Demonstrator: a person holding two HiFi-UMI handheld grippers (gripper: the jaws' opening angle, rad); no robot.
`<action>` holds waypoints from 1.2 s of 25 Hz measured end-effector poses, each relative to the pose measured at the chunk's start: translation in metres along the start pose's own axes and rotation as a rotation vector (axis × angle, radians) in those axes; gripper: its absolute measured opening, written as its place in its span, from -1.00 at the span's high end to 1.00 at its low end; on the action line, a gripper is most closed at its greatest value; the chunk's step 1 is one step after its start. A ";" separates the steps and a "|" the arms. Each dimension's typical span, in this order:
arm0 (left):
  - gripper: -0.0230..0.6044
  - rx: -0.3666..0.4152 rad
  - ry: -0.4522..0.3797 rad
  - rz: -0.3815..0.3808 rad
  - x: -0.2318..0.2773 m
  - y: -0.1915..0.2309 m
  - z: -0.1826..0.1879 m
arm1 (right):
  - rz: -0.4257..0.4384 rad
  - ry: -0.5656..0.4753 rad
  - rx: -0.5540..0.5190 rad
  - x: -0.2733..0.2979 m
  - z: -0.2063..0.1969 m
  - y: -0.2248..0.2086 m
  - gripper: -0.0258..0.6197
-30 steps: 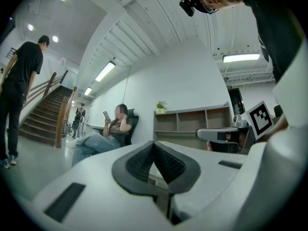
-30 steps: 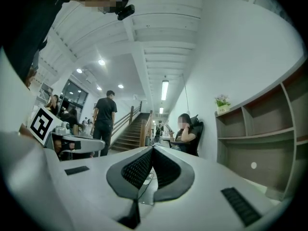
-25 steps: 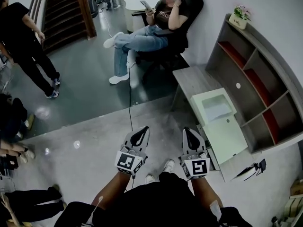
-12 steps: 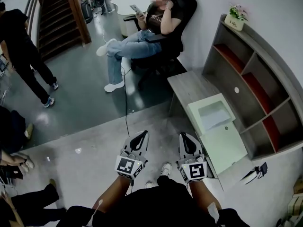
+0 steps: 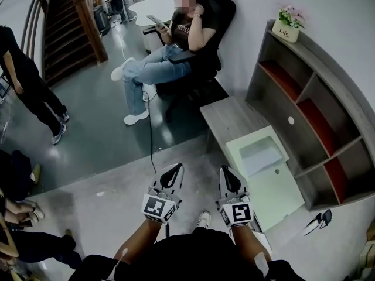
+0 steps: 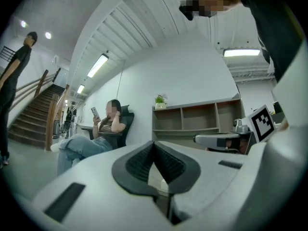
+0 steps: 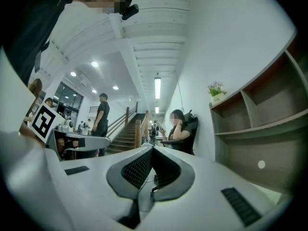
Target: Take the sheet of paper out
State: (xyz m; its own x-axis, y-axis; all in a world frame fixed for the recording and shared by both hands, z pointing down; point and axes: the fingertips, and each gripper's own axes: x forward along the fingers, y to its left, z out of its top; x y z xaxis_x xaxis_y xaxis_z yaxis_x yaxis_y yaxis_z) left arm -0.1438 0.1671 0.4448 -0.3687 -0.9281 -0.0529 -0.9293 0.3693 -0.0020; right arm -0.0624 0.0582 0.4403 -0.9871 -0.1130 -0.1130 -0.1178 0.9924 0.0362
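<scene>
Left gripper [image 5: 174,168] and right gripper [image 5: 226,171], jaws pressed together on nothing, are drawing nearer the desk [image 5: 231,119] than a second ago. What seems the sheet [image 5: 258,156] is lying in the open box [image 5: 281,192] by the desk's front edge.

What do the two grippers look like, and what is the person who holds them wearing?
The left gripper and the right gripper look alike: a pale grey, tapering shell with black ribbed pads that frame a leaf-shaped opening. Each carries a cube with black-and-white square markers at its rear. The person wears dark clothing, and one white shoe shows.
</scene>
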 end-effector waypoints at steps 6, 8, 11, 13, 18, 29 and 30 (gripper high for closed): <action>0.91 0.001 0.035 0.015 0.036 0.001 -0.004 | -0.003 -0.002 0.021 0.017 -0.006 -0.037 0.85; 0.91 0.006 0.042 0.016 0.047 0.001 -0.005 | -0.006 -0.004 0.029 0.022 -0.006 -0.047 0.85; 0.91 0.017 0.035 0.009 0.062 -0.002 -0.006 | -0.007 -0.006 0.031 0.026 -0.008 -0.059 0.85; 0.90 0.021 0.035 0.006 0.070 -0.005 -0.006 | -0.006 -0.005 0.035 0.028 -0.011 -0.066 0.85; 0.91 0.032 0.041 -0.016 0.089 -0.015 -0.006 | -0.026 -0.006 0.040 0.027 -0.013 -0.084 0.85; 0.91 0.037 0.037 -0.080 0.125 -0.032 -0.008 | -0.089 -0.025 0.038 0.023 -0.012 -0.120 0.85; 0.91 0.037 0.037 -0.089 0.129 -0.033 -0.009 | -0.096 -0.027 0.036 0.023 -0.013 -0.123 0.85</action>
State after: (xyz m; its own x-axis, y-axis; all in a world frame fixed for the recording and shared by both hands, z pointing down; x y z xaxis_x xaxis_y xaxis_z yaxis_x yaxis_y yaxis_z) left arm -0.1604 0.0348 0.4469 -0.2856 -0.9582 -0.0142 -0.9573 0.2860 -0.0416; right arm -0.0718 -0.0668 0.4461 -0.9682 -0.2069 -0.1406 -0.2074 0.9782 -0.0116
